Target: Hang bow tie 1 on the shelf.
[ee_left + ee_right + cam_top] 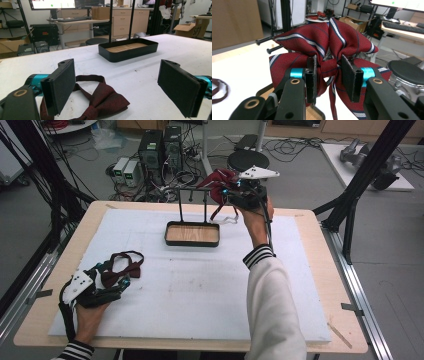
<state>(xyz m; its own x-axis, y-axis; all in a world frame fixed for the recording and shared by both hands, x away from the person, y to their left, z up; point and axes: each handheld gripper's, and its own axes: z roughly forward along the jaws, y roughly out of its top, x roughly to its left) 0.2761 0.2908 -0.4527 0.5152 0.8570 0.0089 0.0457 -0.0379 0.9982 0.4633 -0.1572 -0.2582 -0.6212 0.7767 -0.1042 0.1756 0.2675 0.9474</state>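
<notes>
- The table is a pale wooden top, almost wholly covered by a white sheet that reaches from the near edge to the far edge.
- A black stand sits on the sheet at the far middle: a shallow black tray with a wood-coloured floor, two thin black posts rising from its far side, and short pegs at the top — the pegs show as two black rods in the right gripper view.
- The right gripper is held up in the air at the far right of the stand, level with the peg tops, a hand in a white sleeve with a striped cuff behind it. Its jaws are clamped on the centre knot of the striped bow tie.
- The striped bow tie is red with white and navy stripes; its wings fan out above and to both sides of the jaws, just beside the pegs, and its strap hangs down toward the tray.
- The left gripper rests low at the near left of the sheet, jaws spread wide and gripping nothing.
- The dark red bow tie lies flat on the sheet at the near left — between those spread jaws, close by the left-hand pad, its strap looped behind it.
</notes>
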